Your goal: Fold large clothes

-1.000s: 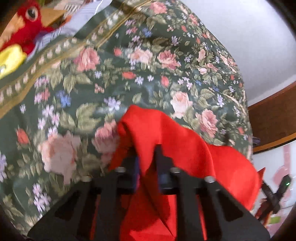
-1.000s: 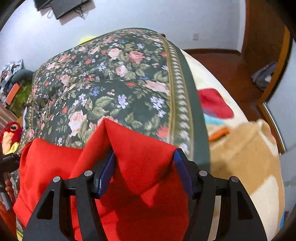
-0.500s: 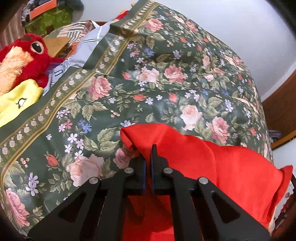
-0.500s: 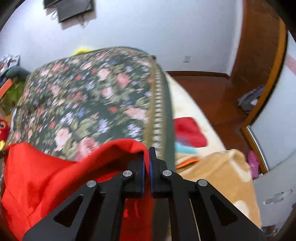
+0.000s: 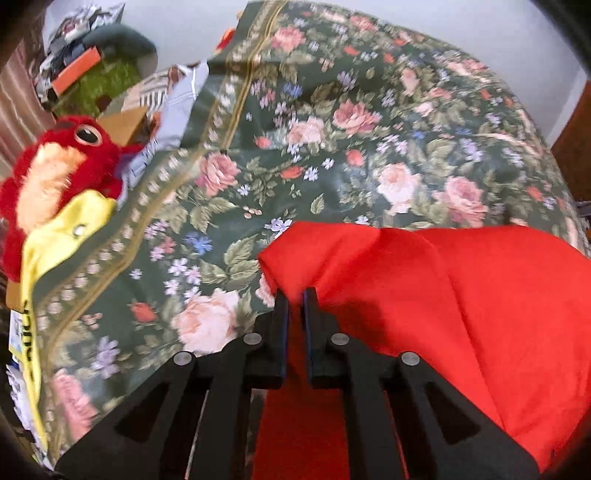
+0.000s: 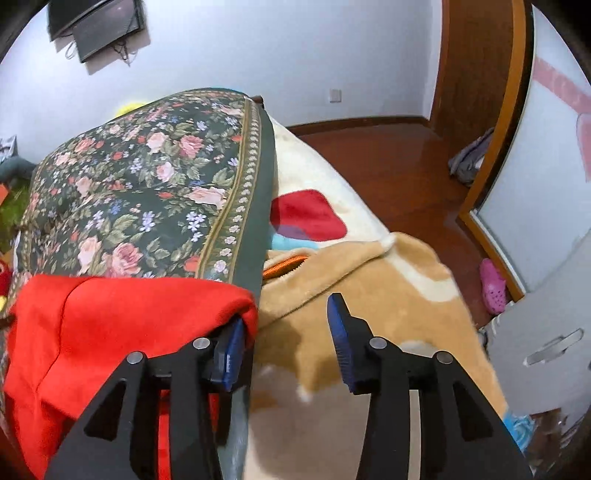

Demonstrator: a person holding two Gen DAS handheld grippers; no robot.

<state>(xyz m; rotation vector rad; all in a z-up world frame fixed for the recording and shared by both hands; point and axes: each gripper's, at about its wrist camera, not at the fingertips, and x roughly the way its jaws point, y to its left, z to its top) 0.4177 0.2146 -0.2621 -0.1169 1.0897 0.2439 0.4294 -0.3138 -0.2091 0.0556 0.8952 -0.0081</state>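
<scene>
Left gripper point(image 5: 294, 295): jaws nearly together, clamped on a fold of the red garment point(image 5: 461, 295) at lower centre of its frame; cloth runs between the 2 pads and spreads right and down. Right gripper point(image 6: 291, 328): jaws apart, have just been opening, nothing between them; the garment's corner point(image 6: 140, 325) drapes over the left finger only, the right finger point(image 6: 343, 343) stands clear over the tan fleece blanket point(image 6: 369, 280). Garment lies at the bottom of both frames on the dark green floral bedspread point(image 5: 332, 147), which fills the centre and top. Left view only: red plush toy point(image 5: 55, 166) at left edge, yellow cloth point(image 5: 62, 240) under it, cluttered pile upper left, too blurred to sort. Right view only: bedspread's bordered edge point(image 6: 236, 206) down the middle, cream blanket with a red patch point(image 6: 306, 214) beside it, wood floor point(image 6: 399, 177) upper right, pink shoe point(image 6: 493, 286) at right, dark screen point(image 6: 99, 26) on the wall upper left, wall switch point(image 6: 335, 96) top centre.
</scene>
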